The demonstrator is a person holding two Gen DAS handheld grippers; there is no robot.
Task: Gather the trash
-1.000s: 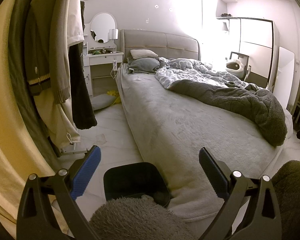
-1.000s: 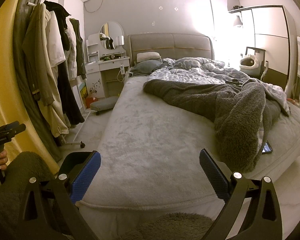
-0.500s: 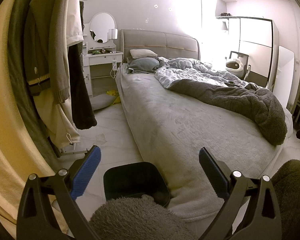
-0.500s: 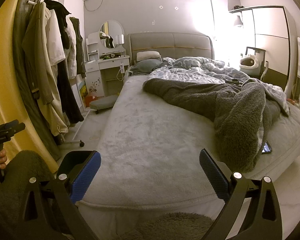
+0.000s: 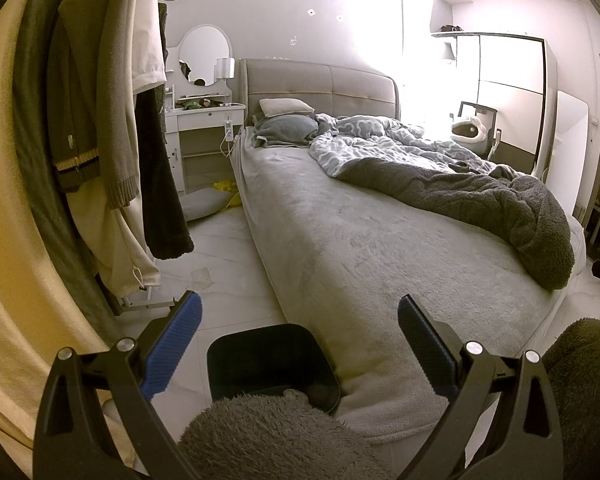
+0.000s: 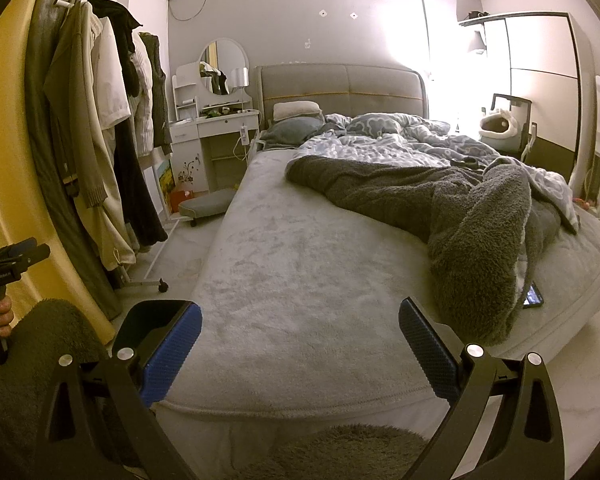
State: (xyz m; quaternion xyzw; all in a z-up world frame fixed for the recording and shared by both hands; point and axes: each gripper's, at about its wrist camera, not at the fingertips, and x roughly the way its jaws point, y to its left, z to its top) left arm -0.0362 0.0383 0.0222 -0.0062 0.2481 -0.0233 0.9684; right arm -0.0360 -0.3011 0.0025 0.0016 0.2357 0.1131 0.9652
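The person is standing at the foot of the bed (image 5: 360, 248), holding both grippers out level over it. The left gripper (image 5: 298, 316) is hanging with its 2 fingers spread wide and nothing between them; the right gripper (image 6: 300, 320) is doing the same.

The black bin (image 5: 272, 364) is sitting on the floor against the bed's near left corner, directly below and just ahead of the left fingers, so the left hand is the nearer one to it.

The only likely trash I am spotting is something yellow and crumpled (image 5: 228, 192) lying on the floor far ahead beside the bed, near the white dressing table (image 5: 204, 128), on the left gripper's side. Neither gripper is anywhere near it.
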